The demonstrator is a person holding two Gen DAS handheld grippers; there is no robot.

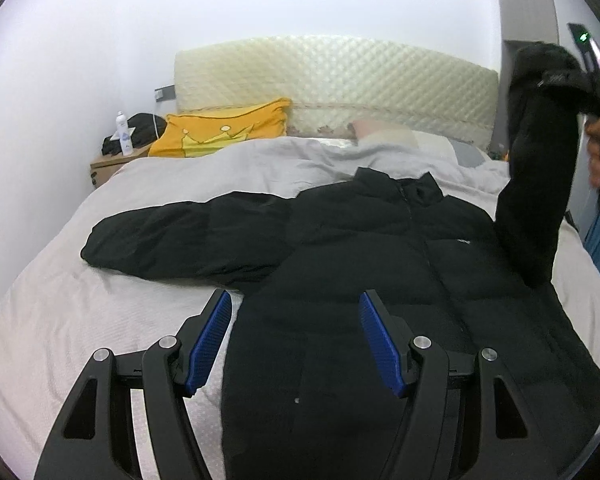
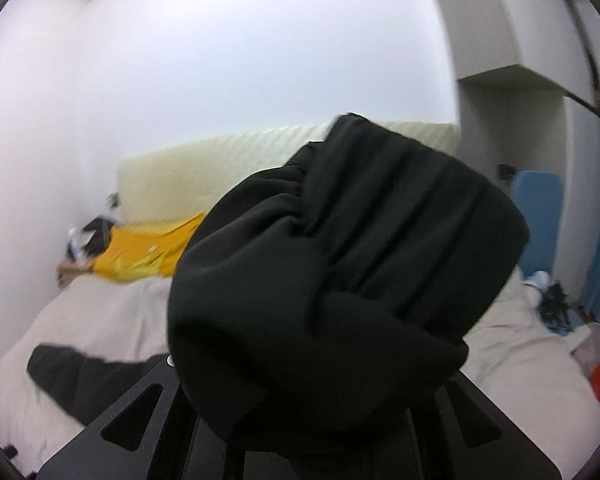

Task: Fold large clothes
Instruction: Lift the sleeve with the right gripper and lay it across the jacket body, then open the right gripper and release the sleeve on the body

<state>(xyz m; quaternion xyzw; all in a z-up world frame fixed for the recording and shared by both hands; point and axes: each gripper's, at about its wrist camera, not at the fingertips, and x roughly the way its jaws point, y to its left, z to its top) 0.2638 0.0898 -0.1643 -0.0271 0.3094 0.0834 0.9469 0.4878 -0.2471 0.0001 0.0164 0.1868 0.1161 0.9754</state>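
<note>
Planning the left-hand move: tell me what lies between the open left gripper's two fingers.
In the left wrist view, the left gripper is open over the black jacket; between its fingers lie the jacket's lower left edge and a strip of the bed cover.

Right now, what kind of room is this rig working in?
Almost certainly a home bedroom: a made bed with a quilted headboard, a yellow pillow, and a bedside table. A black puffer jacket lies spread on the bed.
</note>
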